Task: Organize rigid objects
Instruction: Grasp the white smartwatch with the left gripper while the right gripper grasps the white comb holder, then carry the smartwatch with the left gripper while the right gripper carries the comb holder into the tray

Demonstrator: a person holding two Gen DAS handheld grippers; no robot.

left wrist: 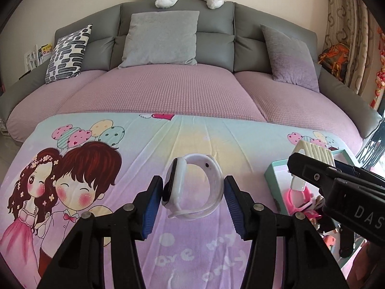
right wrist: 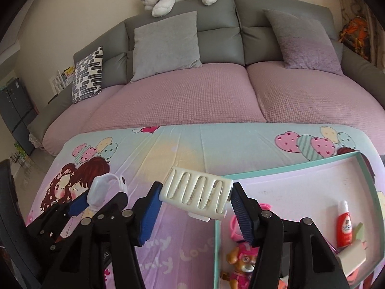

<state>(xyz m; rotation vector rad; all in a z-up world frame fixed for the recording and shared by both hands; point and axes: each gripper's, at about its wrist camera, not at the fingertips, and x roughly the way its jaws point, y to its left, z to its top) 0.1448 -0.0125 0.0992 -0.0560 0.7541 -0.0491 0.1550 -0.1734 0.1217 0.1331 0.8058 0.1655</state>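
Note:
My left gripper (left wrist: 193, 189) is shut on a white smartwatch (left wrist: 192, 187) with a dark screen and a looped white band, held above the cartoon-print cloth (left wrist: 101, 173). The watch also shows in the right wrist view (right wrist: 103, 187). My right gripper (right wrist: 195, 196) is shut on a cream slotted soap dish (right wrist: 196, 196), held over the left edge of a teal-rimmed box (right wrist: 361, 155). The soap dish (left wrist: 315, 150) and the box (left wrist: 276, 171) show at the right of the left wrist view.
In the box lie a pink puppy toy (right wrist: 240, 262), a pink ring-shaped toy (right wrist: 234, 226), a red tube (right wrist: 344, 226) and a white block (right wrist: 352, 256). A grey sofa with a pink cover (left wrist: 168, 91) and cushions stands behind the table.

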